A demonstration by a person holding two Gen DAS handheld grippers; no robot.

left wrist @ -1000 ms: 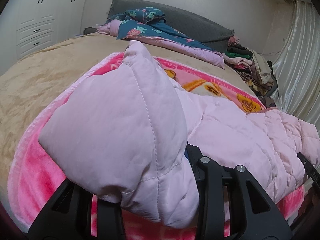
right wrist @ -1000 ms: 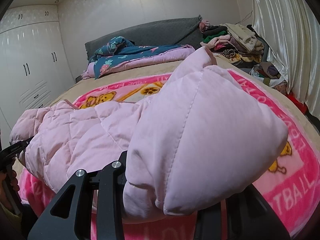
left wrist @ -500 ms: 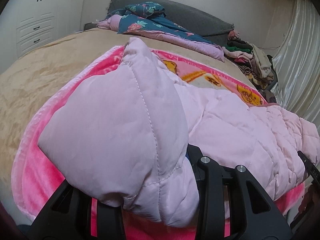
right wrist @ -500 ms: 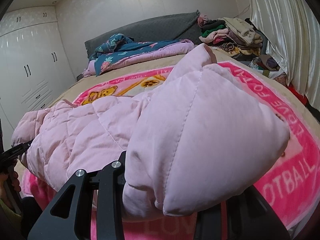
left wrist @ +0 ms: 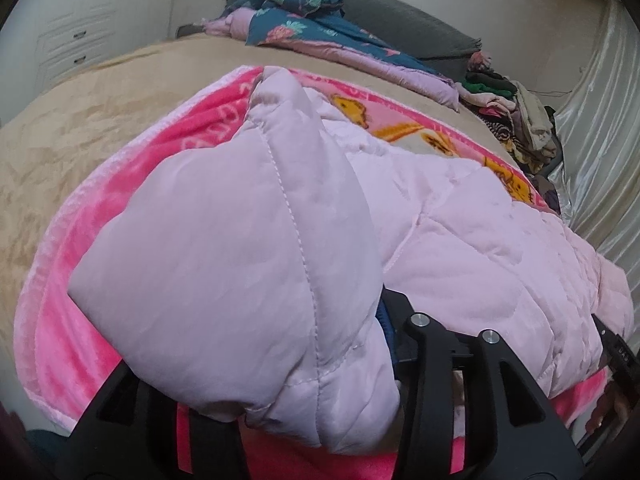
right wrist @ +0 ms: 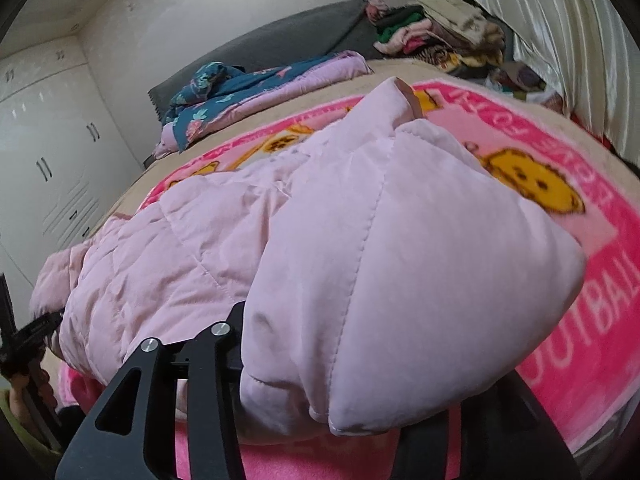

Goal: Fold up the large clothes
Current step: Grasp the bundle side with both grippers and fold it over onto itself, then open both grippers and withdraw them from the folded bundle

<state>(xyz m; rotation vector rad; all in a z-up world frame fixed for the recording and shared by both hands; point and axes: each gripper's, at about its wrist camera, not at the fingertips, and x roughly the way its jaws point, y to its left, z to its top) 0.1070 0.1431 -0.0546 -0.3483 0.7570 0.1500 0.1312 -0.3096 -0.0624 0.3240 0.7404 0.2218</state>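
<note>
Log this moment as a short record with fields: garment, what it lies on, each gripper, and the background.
garment: pale pink quilted jacket, folded into a long bundle
surface: pink cartoon blanket over a tan bed cover
left gripper: jaws opening, jacket end between them
right gripper: jaws opening, other jacket end between them
background: floral quilt by a grey headboard, clothes pile, curtain, white wardrobe

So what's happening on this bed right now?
A person with a gripper in each hand is folding a pale pink quilted jacket laid on a pink cartoon blanket. The left gripper and right gripper each have a folded end of it between their fingers, and both sets of jaws are opening, apparently letting go.
</note>
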